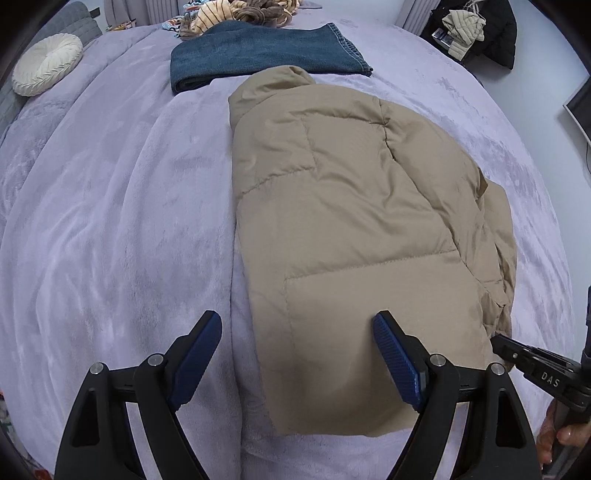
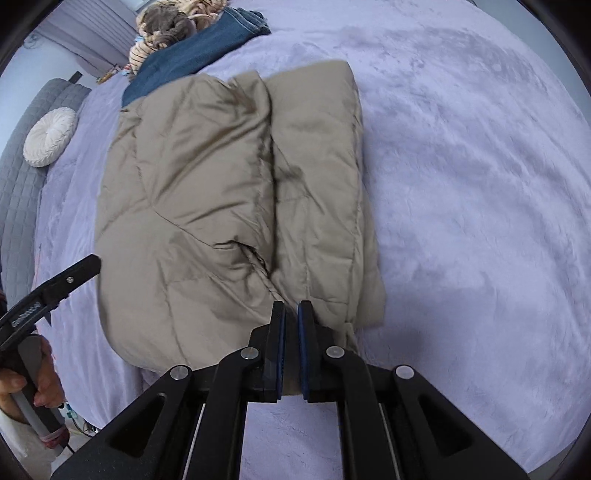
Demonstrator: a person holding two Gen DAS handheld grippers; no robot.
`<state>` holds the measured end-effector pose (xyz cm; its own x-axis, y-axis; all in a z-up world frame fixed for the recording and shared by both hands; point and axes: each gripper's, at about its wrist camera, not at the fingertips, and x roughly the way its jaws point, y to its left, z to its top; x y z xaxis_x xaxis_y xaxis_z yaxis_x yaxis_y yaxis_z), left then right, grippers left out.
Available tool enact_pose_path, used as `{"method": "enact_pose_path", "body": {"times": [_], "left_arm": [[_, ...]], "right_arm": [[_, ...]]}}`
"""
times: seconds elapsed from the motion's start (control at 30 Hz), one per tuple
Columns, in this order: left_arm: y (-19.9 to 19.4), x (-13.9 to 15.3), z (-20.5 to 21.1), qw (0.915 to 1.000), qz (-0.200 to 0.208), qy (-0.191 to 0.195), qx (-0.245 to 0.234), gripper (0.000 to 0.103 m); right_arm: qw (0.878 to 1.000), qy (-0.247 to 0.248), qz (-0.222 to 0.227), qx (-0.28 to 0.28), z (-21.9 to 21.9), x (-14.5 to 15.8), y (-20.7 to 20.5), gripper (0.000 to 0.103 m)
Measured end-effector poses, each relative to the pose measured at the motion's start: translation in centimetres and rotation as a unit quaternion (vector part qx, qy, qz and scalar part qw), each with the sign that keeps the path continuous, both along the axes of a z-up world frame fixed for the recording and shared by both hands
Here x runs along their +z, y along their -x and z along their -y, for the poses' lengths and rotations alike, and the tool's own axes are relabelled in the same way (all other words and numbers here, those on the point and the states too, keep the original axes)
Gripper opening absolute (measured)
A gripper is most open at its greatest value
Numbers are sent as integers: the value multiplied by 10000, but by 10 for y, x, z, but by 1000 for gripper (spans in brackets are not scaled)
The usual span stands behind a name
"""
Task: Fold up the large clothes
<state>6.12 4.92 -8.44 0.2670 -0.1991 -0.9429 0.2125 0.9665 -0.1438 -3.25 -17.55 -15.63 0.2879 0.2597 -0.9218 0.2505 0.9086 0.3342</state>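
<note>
On the far left of the left wrist view, a round cream cushion (image 1: 47,63) is resting near the edge of the lilac bedspread (image 1: 110,221), which is covering the whole bed. Further along, at the back, folded blue jeans (image 1: 266,51) are lying flat with a heap of striped and knitted clothes (image 1: 236,11) behind them. Low in that view the left gripper (image 1: 297,352) is hovering with its jaws standing wide and nothing between them, its left finger over bare bedspread and its right finger (image 1: 397,354) over the near end of the tan puffer jacket (image 1: 362,206). That jacket is lying lengthwise down the middle of the bed, its collar end nearly touching the jeans and its right side doubled over onto itself. At the right edge of this view the right gripper (image 1: 496,341) is reaching to the jacket's near right corner. Seen from the right wrist camera, the right gripper (image 2: 291,309) is showing its jaws drawn almost together, pinching a thin edge of the jacket (image 2: 207,192) at its near hem, beside the folded-over sleeve (image 2: 317,177). On the left of that view a hand (image 2: 33,384) is gripping the handle of the left gripper (image 2: 86,264).
</note>
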Motion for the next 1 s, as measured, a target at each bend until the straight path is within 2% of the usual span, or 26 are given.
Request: {"method": "enact_pose_path", "body": {"times": [0.1, 0.27, 0.33, 0.37, 0.6, 0.93, 0.97, 1.0], "left_arm": [[10, 1, -2, 10000, -14, -48, -19, 84], [30, 12, -5, 10000, 6, -70, -49, 85], [38, 16, -7, 10000, 28, -68, 29, 99], [44, 20, -8, 9999, 91, -52, 89, 101], [79, 41, -7, 9987, 365, -188, 309, 102], [125, 79, 4, 9960, 670, -293, 516, 102], [129, 83, 4, 9956, 710, -287, 546, 102], [133, 87, 4, 9951, 753, -300, 574, 102]], "right_arm": [[9998, -140, -36, -110, 5, -3, 1, 7], [9999, -94, 70, 41, 1, 13, 3, 8], [9998, -114, 120, 79, 1, 20, 7, 8], [9998, -136, 139, 85, 2, 23, 8, 8], [9992, -241, 269, 182, 0, 44, 33, 8], [9972, 149, 644, 362, -3, 86, 72, 8], [9968, 163, 687, 375, -3, 90, 75, 12], [9964, 204, 723, 382, -3, 94, 79, 25]]}}
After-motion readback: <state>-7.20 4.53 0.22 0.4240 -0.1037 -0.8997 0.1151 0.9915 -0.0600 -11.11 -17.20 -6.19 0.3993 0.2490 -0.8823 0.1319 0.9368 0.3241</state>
